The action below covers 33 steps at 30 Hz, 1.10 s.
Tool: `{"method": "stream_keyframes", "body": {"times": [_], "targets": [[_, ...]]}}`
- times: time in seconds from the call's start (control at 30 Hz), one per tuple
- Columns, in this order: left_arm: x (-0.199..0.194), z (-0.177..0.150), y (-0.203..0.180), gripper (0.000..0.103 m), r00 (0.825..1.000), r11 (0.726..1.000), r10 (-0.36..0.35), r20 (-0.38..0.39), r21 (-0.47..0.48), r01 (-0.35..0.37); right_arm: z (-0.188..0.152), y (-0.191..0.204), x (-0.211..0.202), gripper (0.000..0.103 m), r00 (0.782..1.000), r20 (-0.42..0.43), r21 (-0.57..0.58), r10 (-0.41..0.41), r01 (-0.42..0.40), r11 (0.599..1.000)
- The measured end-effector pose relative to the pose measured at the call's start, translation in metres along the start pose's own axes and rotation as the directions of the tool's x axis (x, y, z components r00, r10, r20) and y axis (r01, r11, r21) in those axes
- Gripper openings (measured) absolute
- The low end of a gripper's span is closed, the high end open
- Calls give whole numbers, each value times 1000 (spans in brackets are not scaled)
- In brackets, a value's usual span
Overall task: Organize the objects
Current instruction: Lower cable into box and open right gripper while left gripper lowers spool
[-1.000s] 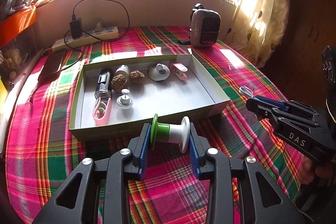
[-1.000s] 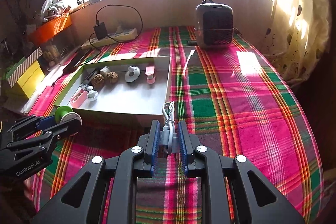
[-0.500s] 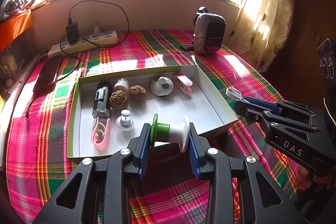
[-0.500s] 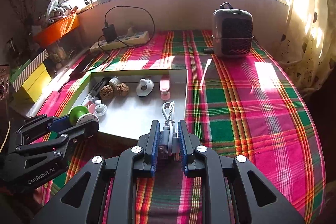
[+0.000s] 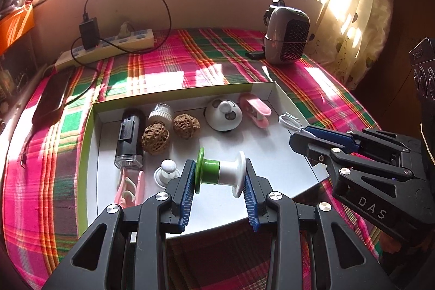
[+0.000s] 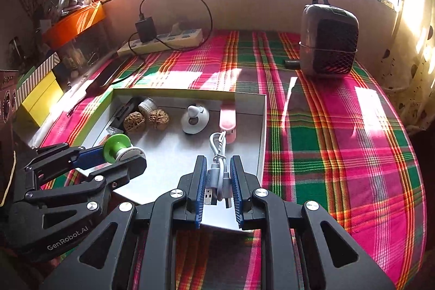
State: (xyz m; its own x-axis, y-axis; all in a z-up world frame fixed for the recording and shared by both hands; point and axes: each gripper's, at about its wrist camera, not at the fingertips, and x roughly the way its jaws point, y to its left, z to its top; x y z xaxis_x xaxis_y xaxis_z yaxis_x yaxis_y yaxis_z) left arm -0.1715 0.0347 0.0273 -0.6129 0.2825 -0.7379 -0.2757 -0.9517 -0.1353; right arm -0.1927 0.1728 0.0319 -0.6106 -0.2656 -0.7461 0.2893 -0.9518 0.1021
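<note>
You hold both loads over the tray [image 5: 89,154]: left gripper [image 5: 219,177] clamps the spool [image 5: 220,171], right gripper [image 6: 218,178] the coiled cable [image 6: 217,167]. Next: lower onto bare floor, then release.

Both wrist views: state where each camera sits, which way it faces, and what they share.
Left wrist: on the left gripper, angled down at the tray; its fingers clamp a green-and-white spool.
Right wrist: on the right gripper, facing the window; its fingers clamp a coiled USB cable.
Shared: tray, walnuts, heater, each other's gripper.
</note>
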Motion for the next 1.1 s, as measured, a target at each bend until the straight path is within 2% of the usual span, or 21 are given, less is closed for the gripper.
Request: {"method": "stream_keyframes", "body": {"times": [0.47, 1.1], "targets": [[22, 6, 6, 31, 999, 1000, 10, -32, 12, -9, 6, -2, 30, 19, 998, -54, -9, 30, -30, 1000], [33, 5, 6, 31, 998, 999, 28, -56, 16, -27, 6, 0, 40, 19, 998, -64, -29, 16, -18, 999]]}}
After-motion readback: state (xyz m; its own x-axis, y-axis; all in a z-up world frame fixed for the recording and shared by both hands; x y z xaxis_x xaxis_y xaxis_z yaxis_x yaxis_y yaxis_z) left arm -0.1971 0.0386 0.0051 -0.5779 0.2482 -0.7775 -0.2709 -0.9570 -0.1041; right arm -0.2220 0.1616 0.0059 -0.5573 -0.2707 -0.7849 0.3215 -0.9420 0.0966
